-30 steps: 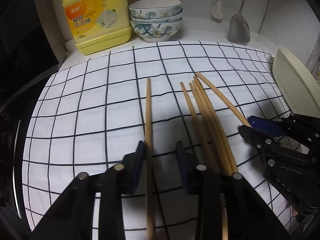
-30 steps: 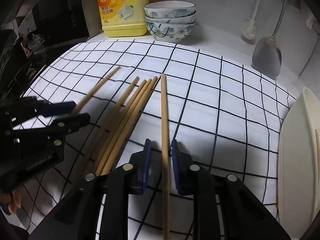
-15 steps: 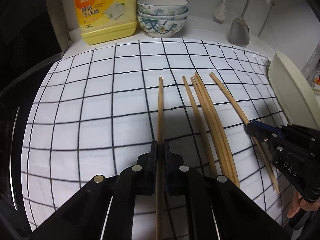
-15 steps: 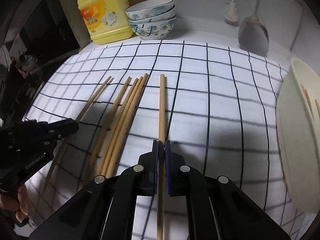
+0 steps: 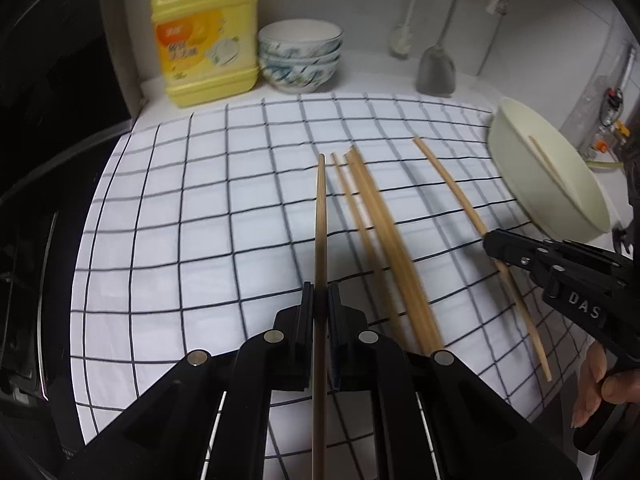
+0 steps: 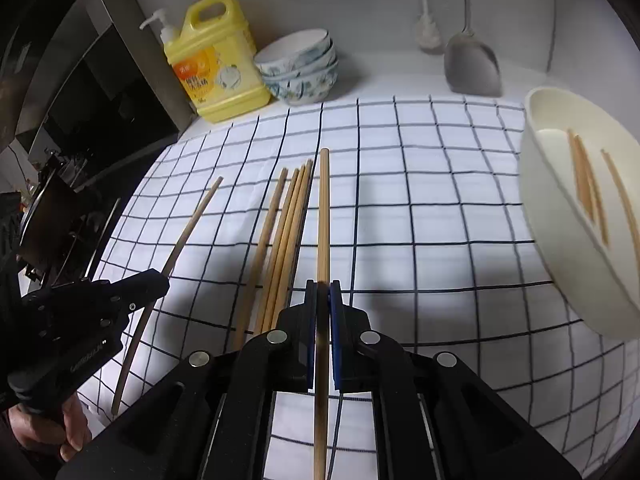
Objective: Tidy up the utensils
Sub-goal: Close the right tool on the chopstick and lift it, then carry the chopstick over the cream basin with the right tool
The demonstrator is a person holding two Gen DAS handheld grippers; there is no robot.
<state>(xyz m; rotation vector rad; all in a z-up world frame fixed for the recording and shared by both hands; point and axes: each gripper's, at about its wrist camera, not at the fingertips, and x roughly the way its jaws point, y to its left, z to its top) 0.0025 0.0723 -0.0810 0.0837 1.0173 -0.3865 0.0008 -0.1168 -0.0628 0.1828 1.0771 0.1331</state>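
Both claws were clamped, your left gripper on one long tan wooden chopstick, your right gripper on another. Four loose sticks lay on the checked cloth, left of the cream oval tray already holding a few. You needed each stick kept level and carried rightward over that tray's rim before releasing, I judged.

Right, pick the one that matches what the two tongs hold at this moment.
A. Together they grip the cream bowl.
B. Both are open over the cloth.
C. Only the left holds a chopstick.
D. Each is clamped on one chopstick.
D: the left tongs are shut on one chopstick, and the right tongs are shut on another chopstick. A loose bundle of chopsticks lies on the checked cloth.
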